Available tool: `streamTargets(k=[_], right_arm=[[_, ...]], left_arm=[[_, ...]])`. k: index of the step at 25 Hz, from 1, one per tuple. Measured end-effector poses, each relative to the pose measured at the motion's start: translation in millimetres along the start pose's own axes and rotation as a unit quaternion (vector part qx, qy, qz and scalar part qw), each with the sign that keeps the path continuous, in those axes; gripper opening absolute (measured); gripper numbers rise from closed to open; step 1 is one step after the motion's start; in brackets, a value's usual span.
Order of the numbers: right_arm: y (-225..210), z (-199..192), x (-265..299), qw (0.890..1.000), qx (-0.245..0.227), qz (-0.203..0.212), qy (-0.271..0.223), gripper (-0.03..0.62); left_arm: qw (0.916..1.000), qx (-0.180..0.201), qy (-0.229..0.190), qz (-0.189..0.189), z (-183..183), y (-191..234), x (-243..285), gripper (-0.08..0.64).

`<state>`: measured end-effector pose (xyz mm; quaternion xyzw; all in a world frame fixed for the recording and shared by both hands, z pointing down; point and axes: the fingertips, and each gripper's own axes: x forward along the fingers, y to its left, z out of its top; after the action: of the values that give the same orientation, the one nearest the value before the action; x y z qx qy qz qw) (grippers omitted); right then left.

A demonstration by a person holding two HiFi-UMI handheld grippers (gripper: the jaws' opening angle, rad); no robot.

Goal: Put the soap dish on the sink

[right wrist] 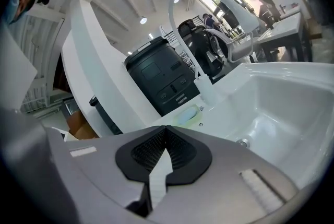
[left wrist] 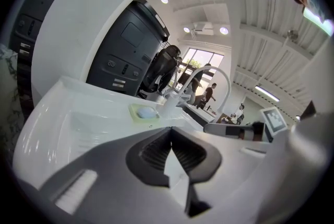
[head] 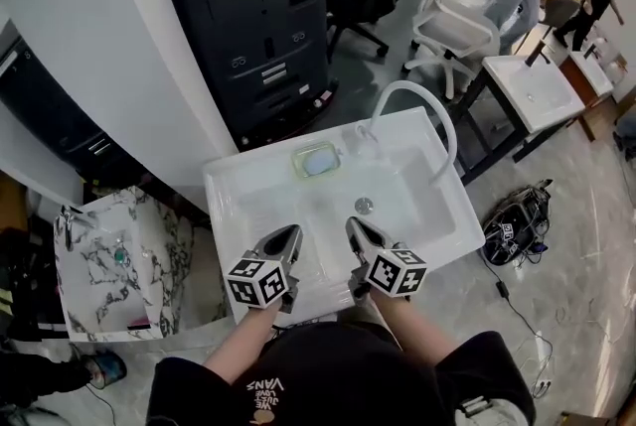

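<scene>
The pale green soap dish point(head: 316, 160) with a light blue soap in it rests on the back rim of the white sink point(head: 243, 186), left of the curved white tap point(head: 417, 106). It shows too in the left gripper view as the soap dish point(left wrist: 144, 112) and in the right gripper view as the soap dish point(right wrist: 188, 114). My left gripper point(head: 291, 233) hovers shut and empty over the sink's front part, well short of the dish. My right gripper point(head: 355, 227) is beside it, shut and empty, near the drain point(head: 364, 206).
A marbled basin point(head: 109, 260) lies on the floor at the left. A dark cabinet point(head: 253, 17) stands behind the sink, with white chairs point(head: 452, 17) and another white sink point(head: 532, 91) at the right. Cables and a bag point(head: 517, 225) lie on the floor at the right. People stand at the far back.
</scene>
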<state>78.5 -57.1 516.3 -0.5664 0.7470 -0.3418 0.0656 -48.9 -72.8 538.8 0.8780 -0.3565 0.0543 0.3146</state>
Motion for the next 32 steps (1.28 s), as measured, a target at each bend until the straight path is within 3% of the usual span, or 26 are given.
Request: streamTargets(k=[16, 32], right_arm=[[19.7, -14.1, -30.7, 1.000, -0.008, -0.011, -0.021, 0.002], [22.8, -29.4, -41.9, 0.999, -0.017, -0.030, -0.007, 0.002]], left_arm=[[0.9993, 0.030, -0.004, -0.019, -7.5, -10.9, -35.3, 0.052], [0.9997, 0.019, 0.003, -0.015, -21.7, -11.6, -51.3, 0.052]])
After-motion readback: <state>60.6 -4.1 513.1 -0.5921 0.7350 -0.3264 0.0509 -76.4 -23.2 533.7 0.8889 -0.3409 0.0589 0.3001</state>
